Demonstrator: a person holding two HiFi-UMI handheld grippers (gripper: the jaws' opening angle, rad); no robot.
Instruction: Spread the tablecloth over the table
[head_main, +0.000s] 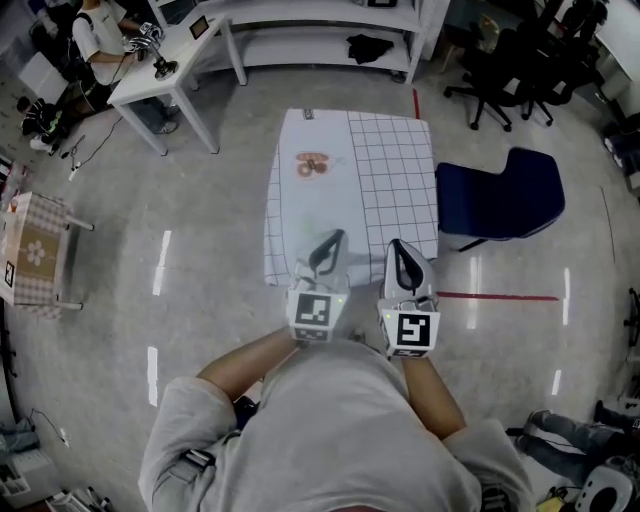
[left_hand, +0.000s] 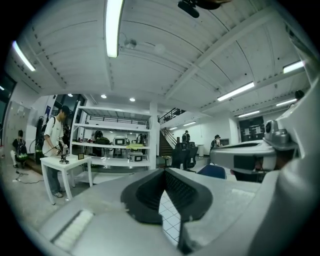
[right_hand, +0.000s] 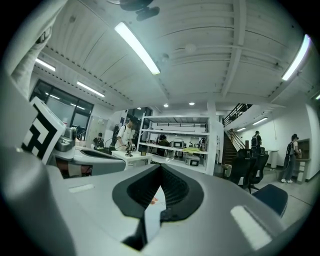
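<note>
The tablecloth (head_main: 350, 180) lies over the small table ahead of me. Its right part carries a dark grid and its left part is plain white with an orange print (head_main: 312, 166). My left gripper (head_main: 330, 240) and right gripper (head_main: 398, 248) hover side by side over the cloth's near edge, pointing level. Both are shut, and I see nothing between the jaws. In the left gripper view the shut left gripper (left_hand: 164, 172) shows gridded cloth (left_hand: 170, 220) below its tips. Below the tips of the shut right gripper (right_hand: 160, 167) lies white cloth (right_hand: 150, 215).
A dark blue chair (head_main: 505, 195) stands right of the table, with a red tape line (head_main: 495, 296) on the floor near it. A white desk (head_main: 165, 65) with a person is at far left, and a small checkered table (head_main: 35, 250) at the left edge. Shelves (head_main: 320, 30) and office chairs (head_main: 510, 70) stand behind.
</note>
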